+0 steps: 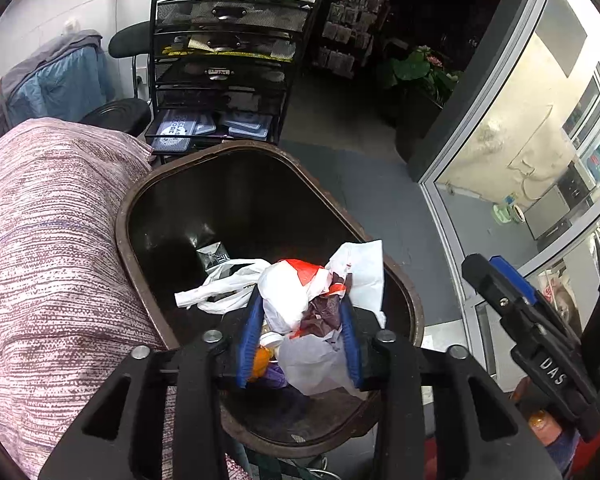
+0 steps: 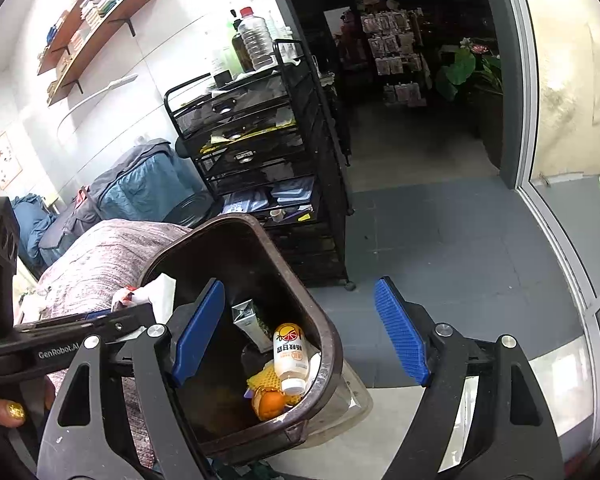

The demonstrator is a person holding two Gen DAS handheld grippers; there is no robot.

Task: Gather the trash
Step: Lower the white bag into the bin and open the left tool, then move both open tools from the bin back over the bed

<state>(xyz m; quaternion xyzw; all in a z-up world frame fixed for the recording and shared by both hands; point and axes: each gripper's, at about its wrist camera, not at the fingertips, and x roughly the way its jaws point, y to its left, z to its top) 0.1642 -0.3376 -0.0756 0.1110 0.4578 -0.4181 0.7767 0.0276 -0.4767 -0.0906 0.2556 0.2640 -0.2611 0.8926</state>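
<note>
A crumpled bundle of white and red plastic bags (image 1: 300,300) is hanging over the open dark brown plastic bin (image 1: 148,184), sitting between the left gripper (image 1: 300,336) pads, which appear to be loosening. The right gripper (image 2: 300,332) is waiting near, spread and empty. A bottle, carton and orange are already lying inside; only the drop seems left.

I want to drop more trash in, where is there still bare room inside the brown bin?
In the brown bin, the dark side toward the patterned cushion looks bare. It's crowded by the near rim: juice bottle, orange, carton. The bag bundle hangs over it.
</note>
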